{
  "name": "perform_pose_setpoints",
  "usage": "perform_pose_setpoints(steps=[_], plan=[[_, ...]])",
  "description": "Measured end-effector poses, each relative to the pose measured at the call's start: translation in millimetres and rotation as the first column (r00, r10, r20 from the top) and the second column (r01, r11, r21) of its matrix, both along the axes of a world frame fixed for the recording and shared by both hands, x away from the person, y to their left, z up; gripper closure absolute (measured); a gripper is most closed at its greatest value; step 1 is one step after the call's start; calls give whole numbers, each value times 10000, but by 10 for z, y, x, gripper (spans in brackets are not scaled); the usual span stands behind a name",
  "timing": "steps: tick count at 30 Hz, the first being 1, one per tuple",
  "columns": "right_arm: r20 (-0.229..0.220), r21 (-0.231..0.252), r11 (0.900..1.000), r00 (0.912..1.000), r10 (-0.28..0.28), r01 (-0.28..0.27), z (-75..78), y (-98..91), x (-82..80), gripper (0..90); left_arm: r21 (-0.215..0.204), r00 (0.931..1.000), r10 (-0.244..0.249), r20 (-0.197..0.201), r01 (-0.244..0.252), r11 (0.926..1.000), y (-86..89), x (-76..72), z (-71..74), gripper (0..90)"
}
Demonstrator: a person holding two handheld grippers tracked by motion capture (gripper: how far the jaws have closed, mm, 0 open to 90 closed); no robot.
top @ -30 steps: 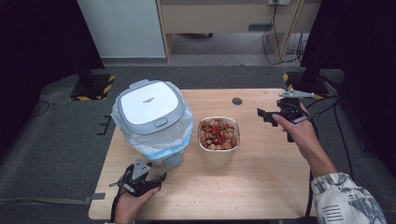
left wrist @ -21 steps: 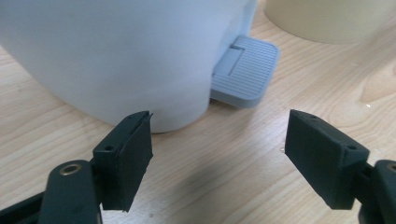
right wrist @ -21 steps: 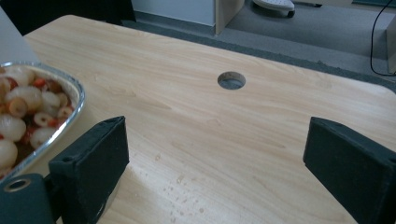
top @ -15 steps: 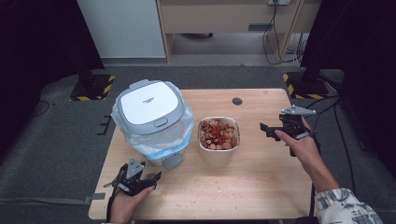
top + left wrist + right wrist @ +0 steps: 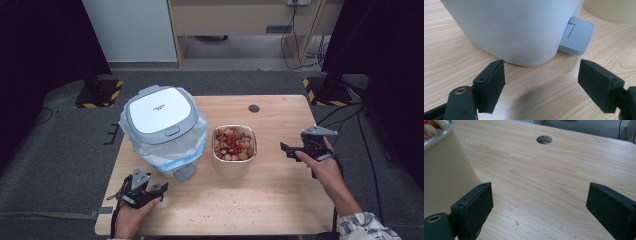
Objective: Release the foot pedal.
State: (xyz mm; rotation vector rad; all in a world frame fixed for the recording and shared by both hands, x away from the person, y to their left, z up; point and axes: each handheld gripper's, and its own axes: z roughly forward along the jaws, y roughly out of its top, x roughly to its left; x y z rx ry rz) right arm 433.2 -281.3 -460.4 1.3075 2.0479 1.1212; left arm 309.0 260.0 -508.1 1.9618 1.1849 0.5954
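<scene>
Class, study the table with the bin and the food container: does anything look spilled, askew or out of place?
Small crumbs lie scattered on the table in front of the food container, like a minor spill. The pedal bin stands upright, lid closed.

The pedal bin (image 5: 162, 125) is pale grey with a white lid; the tub (image 5: 234, 150) is cream, and the table (image 5: 270, 195) is light wood.

From my left gripper view the bin (image 5: 509, 27) runs off the top edge, so I can't see its lid or bag, and its pedal (image 5: 577, 36) is partly tucked behind the body. A beige container (image 5: 610, 10) is clipped at the top right corner. In my right gripper view the bowl (image 5: 444, 170) is cut by the left edge; its contents (image 5: 434, 125) barely show. From above, those contents (image 5: 233, 142) are too small to identify.
</scene>
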Motion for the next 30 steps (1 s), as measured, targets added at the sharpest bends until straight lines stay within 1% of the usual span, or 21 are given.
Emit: perform_pose_setpoints(steps=[2, 5, 7, 10, 17, 19, 24, 25, 27, 30], plan=[[-96, 9, 10000, 9999, -40, 40, -46, -3, -15, 76, 44, 10000, 0, -1, 0, 10000, 9, 2, -2, 202], [-158, -114, 9999, 9999, -8, 6, -103, -6, -32, 76, 9, 10000, 48, -24, -48, 10000, 20, 7, -6, 199], [-243, -52, 10000, 9997, -61, 60, -133, -6, -48, 77, -10, 10000, 72, -46, -73, 10000, 28, 11, -10, 197], [-346, -123, 9999, 9994, -56, 52, -186, 1, -68, 76, -10, 9999, 111, -74, -111, 9999, 37, 16, -16, 195], [-638, -318, 9994, 9979, 120, -141, -324, 55, -103, 75, 29, 9996, 211, -179, -211, 9998, 63, 24, -28, 192], [-824, -419, 9989, 9965, 159, -194, -361, 80, -108, 72, 25, 9994, 252, -224, -252, 9997, 70, 29, -37, 190], [-1060, -500, 9982, 9940, 266, -321, -450, 130, -115, 72, 78, 9991, 299, -296, -297, 9995, 84, 35, -51, 185], [-1093, -473, 9985, 9938, 221, -274, -466, 134, -113, 73, 96, 9991, 302, -312, -299, 9995, 84, 36, -54, 183], [-1137, -584, 9982, 9935, 70, -137, -491, 121, -99, 73, 121, 9990, 274, -366, -270, 9996, 83, 40, -59, 182], [-1193, -570, 9982, 9926, -228, 160, -522, 89, -69, 73, 140, 9988, 232, -426, -226, 9996, 76, 46, -70, 178]])
